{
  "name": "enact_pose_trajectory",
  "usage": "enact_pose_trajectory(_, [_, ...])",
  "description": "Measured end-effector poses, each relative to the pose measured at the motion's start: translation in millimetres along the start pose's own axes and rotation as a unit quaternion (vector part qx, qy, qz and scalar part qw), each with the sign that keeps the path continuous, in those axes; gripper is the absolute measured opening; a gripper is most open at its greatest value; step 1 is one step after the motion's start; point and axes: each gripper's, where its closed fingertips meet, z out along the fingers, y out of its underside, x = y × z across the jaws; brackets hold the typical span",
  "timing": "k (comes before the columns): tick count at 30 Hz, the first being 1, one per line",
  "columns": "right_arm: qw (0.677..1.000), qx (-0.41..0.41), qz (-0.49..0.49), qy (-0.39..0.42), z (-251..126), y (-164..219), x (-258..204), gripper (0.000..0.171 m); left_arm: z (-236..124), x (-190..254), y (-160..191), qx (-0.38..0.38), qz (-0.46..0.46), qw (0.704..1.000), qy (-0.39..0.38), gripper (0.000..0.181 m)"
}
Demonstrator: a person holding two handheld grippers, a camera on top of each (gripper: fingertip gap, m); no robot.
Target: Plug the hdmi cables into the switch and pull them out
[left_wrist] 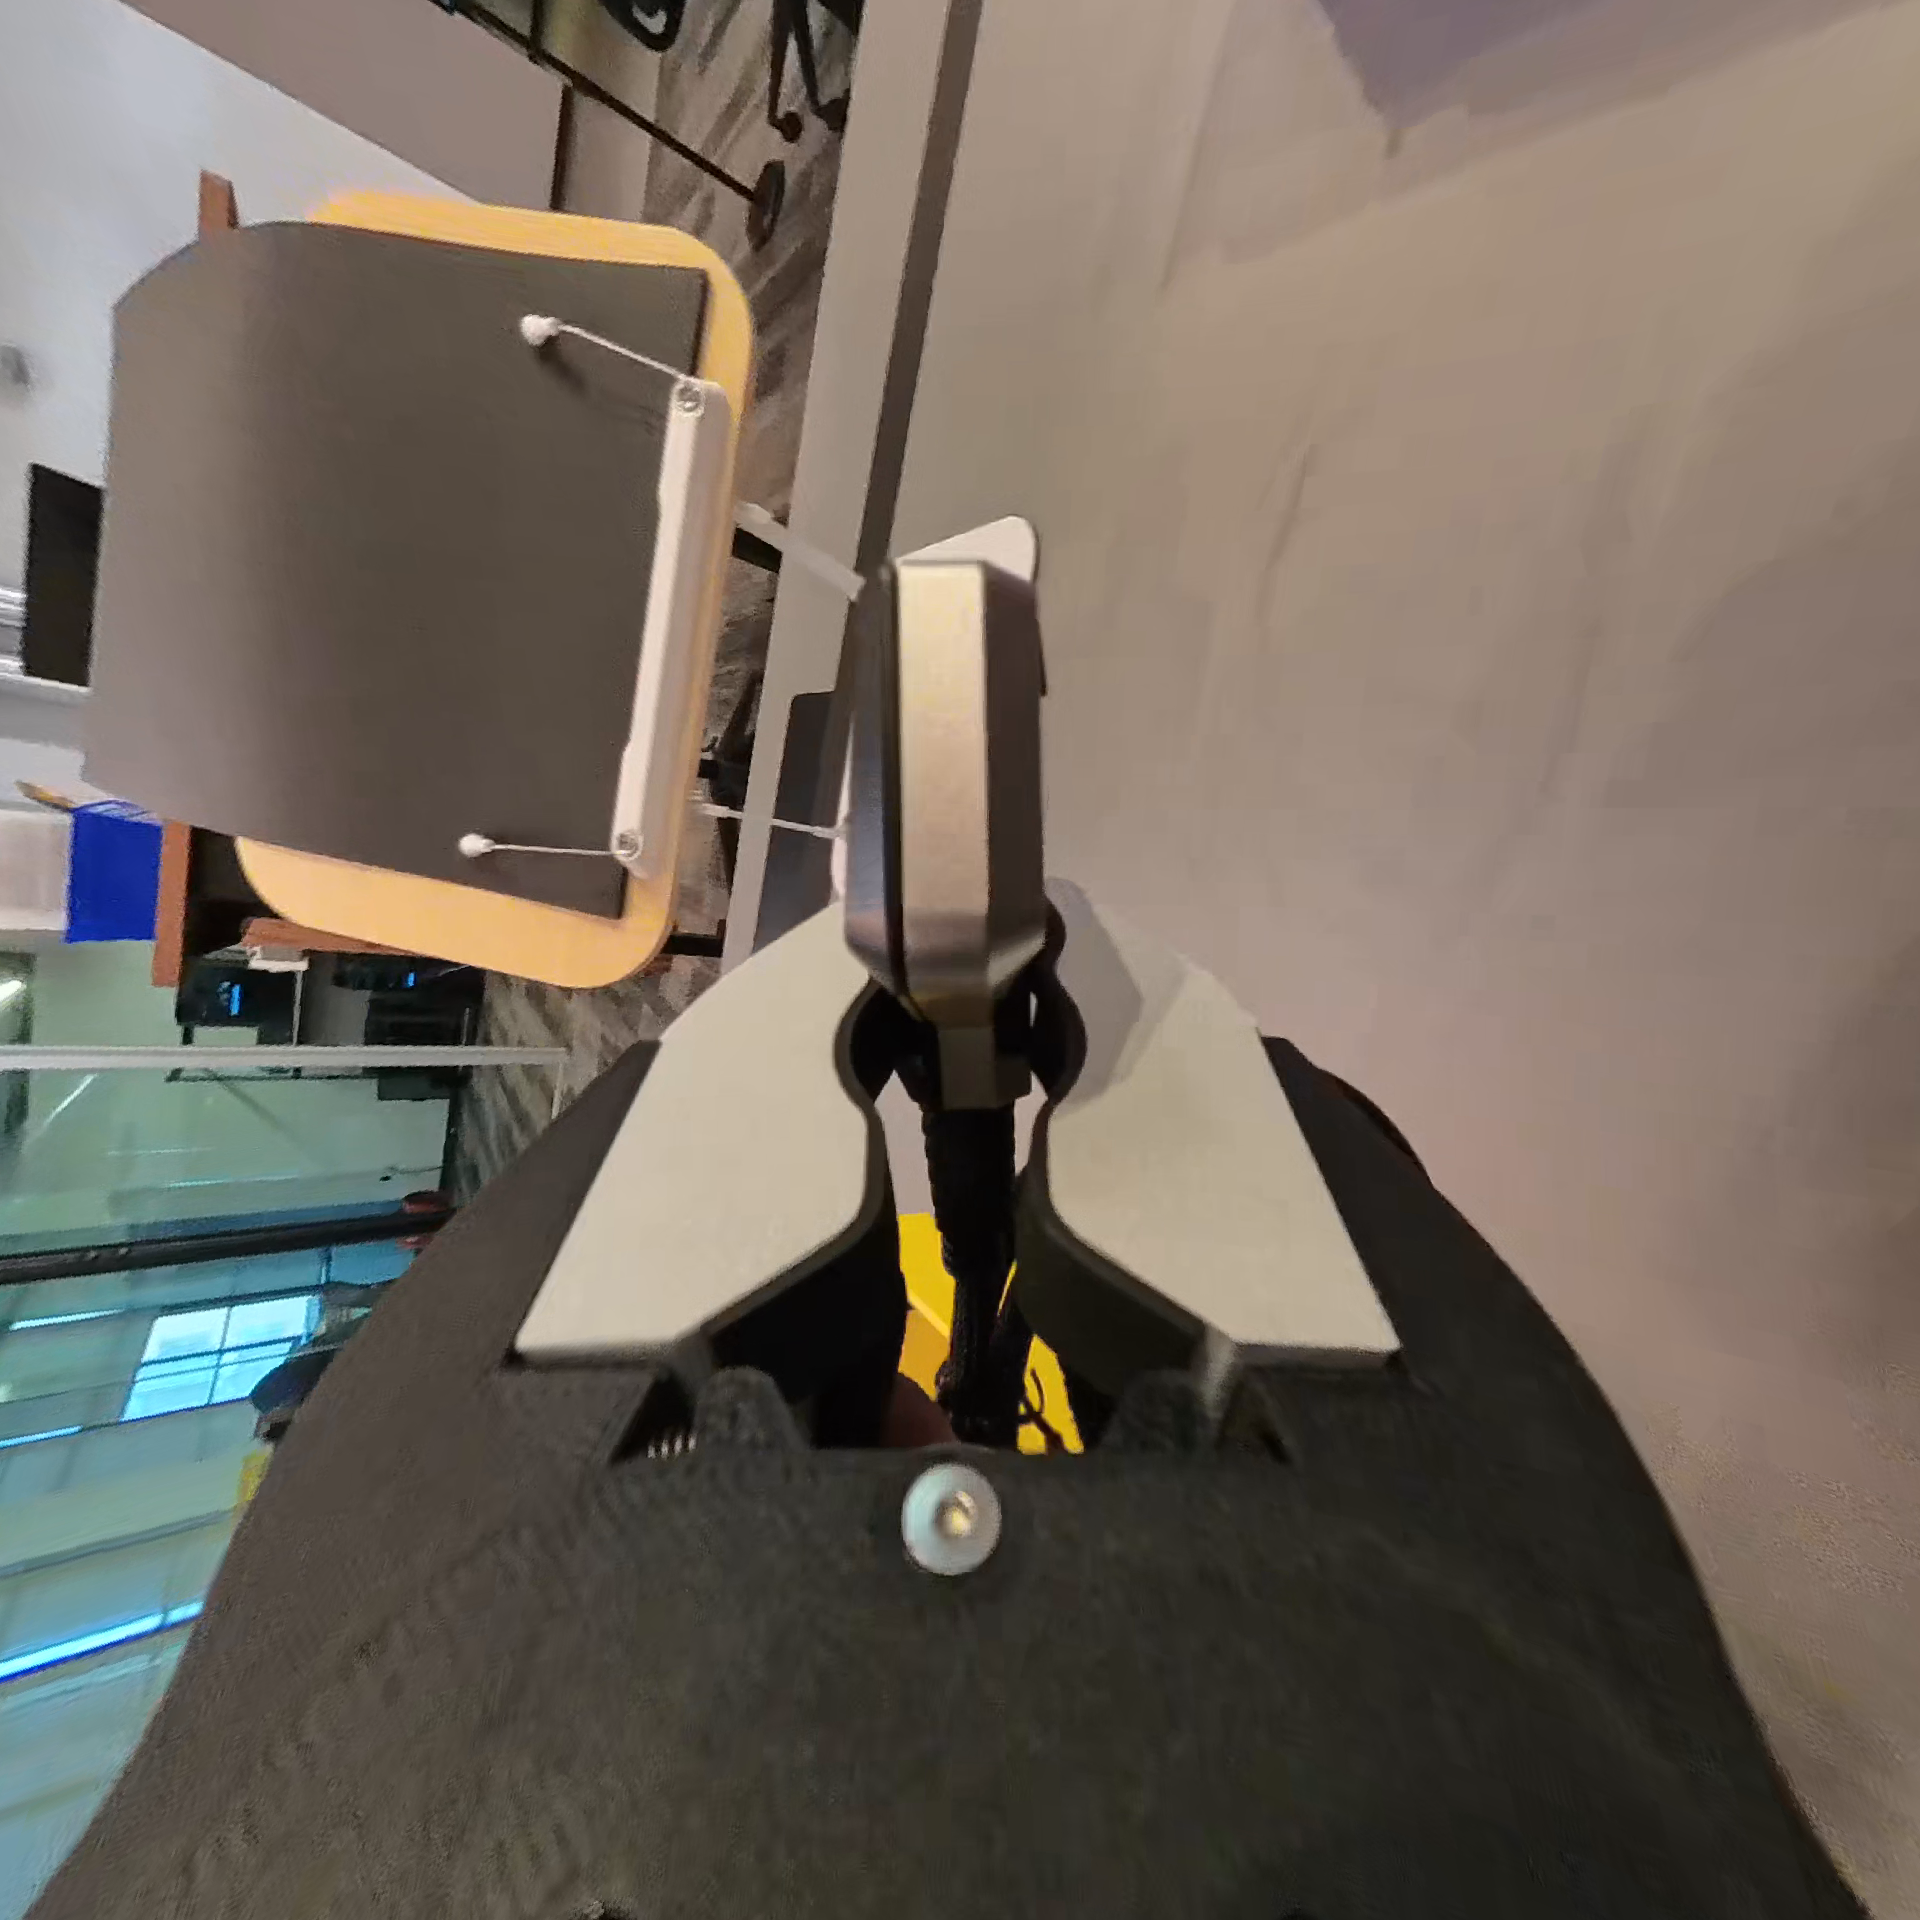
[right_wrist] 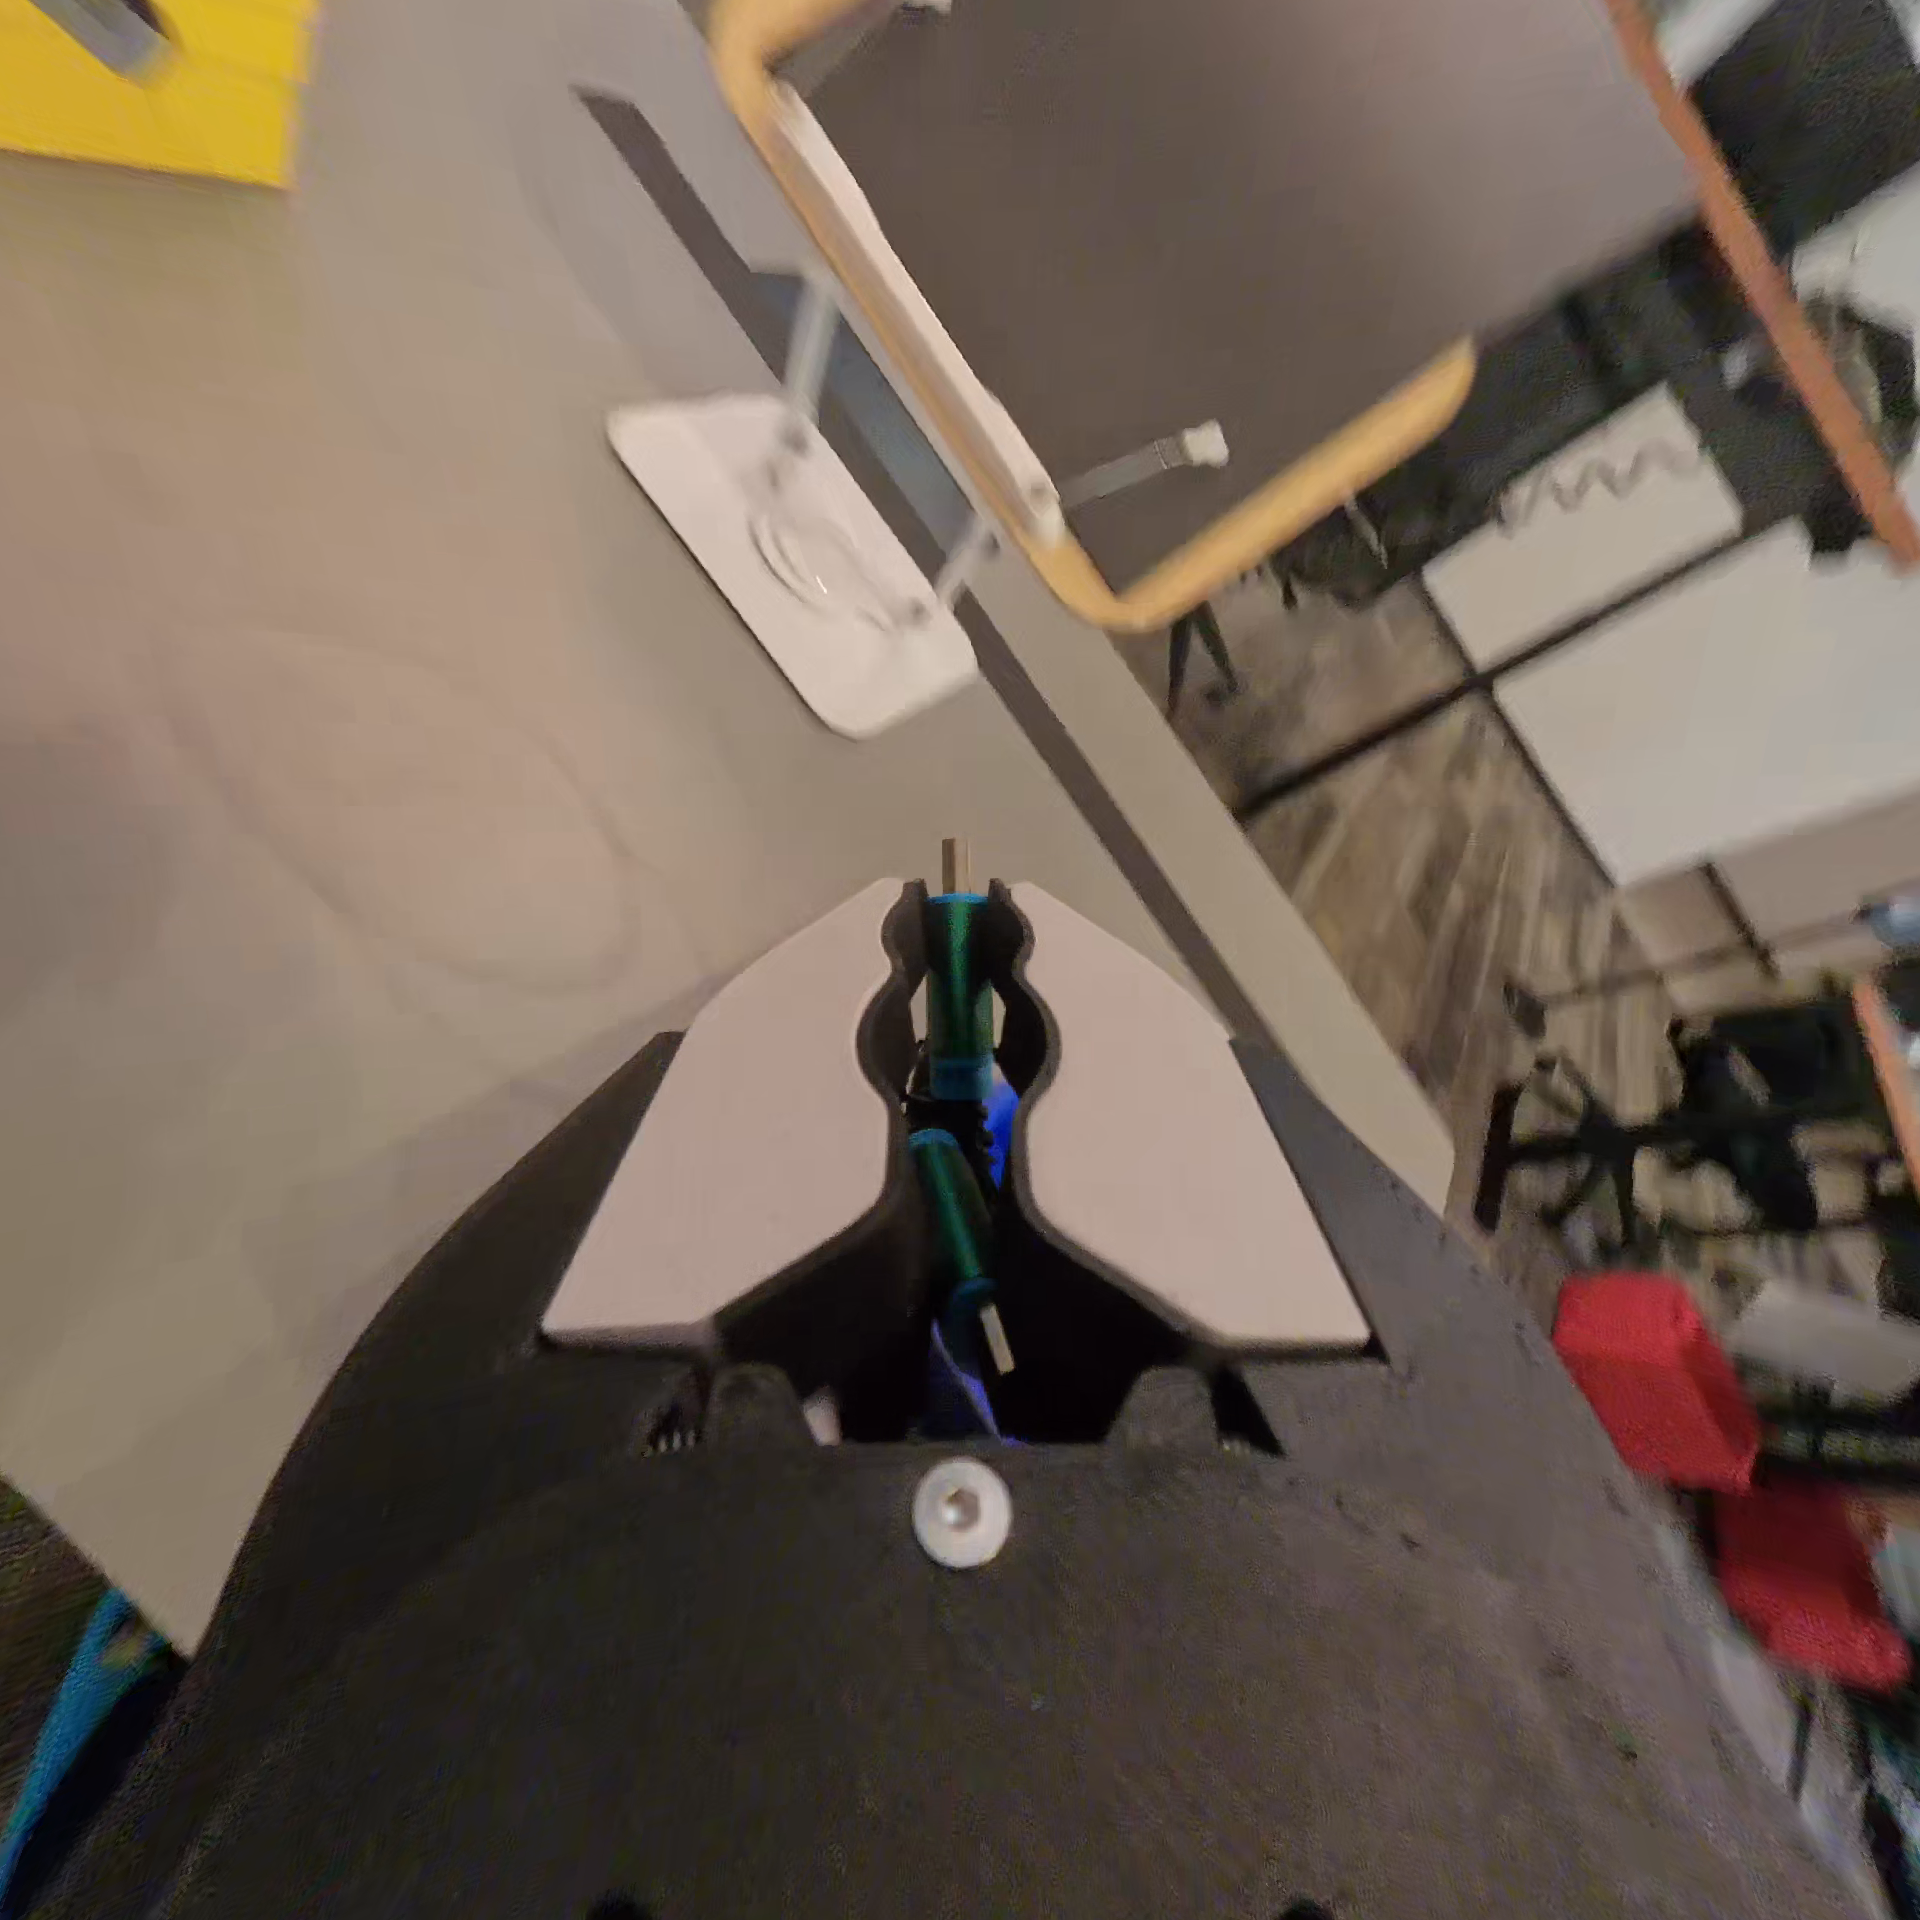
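the smooth grey tabletop (left_wrist: pixel 1455 727) fills most of both views, its thin dark edge running past a wooden-rimmed chair with a matte dark grey seat panel (left_wrist: pixel 374 561) that sits just beyond the table edge; white cable ties (left_wrist: pixel 603 353) and a white plastic strip are fixed to the chair panel. on the table, close to that edge, lies a flat white rounded-rectangle plate with a clear plastic disc (right_wrist: pixel 800 561).

the left gripper (left_wrist: pixel 951 1039), black textured plastic with pale grey finger faces, is closed around the narrow tail of a brushed grey metal hdmi switch with chamfered corners (left_wrist: pixel 951 769); the switch stands edge-on above the table, and a black braided cord (left_wrist: pixel 971 1226) runs back from it between the fingers.

the right gripper (right_wrist: pixel 956 935), of the same build, is clamped on a shiny green metal hdmi plug with blue collars (right_wrist: pixel 956 987), its small silver tip (right_wrist: pixel 950 864) poking out over the table. a second green plug (right_wrist: pixel 961 1236) hangs loose behind the fingers.
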Motion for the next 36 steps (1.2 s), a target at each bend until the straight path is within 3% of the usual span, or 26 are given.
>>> enact_pose_trajectory(6, [0.986,-0.086,0.143,0.026,-15.5,105.3,24.2,0.011,-0.4,-5.3,4.6,-0.005,-0.007,1.0,-0.003,0.022])
enact_pose_trajectory(12, [0.962,-0.155,0.222,-0.01,7.8,179.4,-13.6,0.014,3.8,1.1,4.7,-0.014,0.003,1.0,0.003,0.022])
enact_pose_trajectory(14, [0.962,-0.174,0.209,-0.007,14.4,186.6,-27.5,0.017,4.6,2.6,4.6,-0.015,0.004,1.0,0.004,0.022])
enact_pose_trajectory(16, [0.943,-0.192,0.268,-0.038,22.7,195.6,-43.6,0.025,5.7,4.7,5.8,-0.017,0.004,1.0,0.008,0.022])
enact_pose_trajectory(17, [0.931,-0.21,0.293,-0.056,26.8,202.8,-52.4,0.019,6.5,5.8,6.4,-0.018,0.004,1.0,0.01,0.022])
enact_pose_trajectory(21, [0.905,-0.251,0.333,-0.078,33.4,224.2,-72.7,0.025,8.0,9.5,8.6,-0.022,0.006,1.0,0.013,0.022])
enact_pose_trajectory(26, [0.893,-0.203,0.387,-0.105,18.6,204.8,-56.5,0.051,8.2,7.1,10.9,-0.022,0.001,1.0,0.014,0.022])
enact_pose_trajectory(30, [0.915,-0.18,0.356,-0.065,4.5,193.2,-24.9,0.056,7.7,6.4,11.5,-0.022,0.0,1.0,0.014,0.022])
enact_pose_trajectory(34, [0.916,-0.226,0.33,-0.02,3.1,224.0,-6.6,0.054,6.1,6.9,11.1,-0.022,0.005,1.0,0.014,0.023])
enact_pose_trajectory(36, [0.894,-0.273,0.35,-0.057,7.9,247.1,-23.3,0.047,5.7,7.4,11.1,-0.021,0.006,1.0,0.016,0.023])
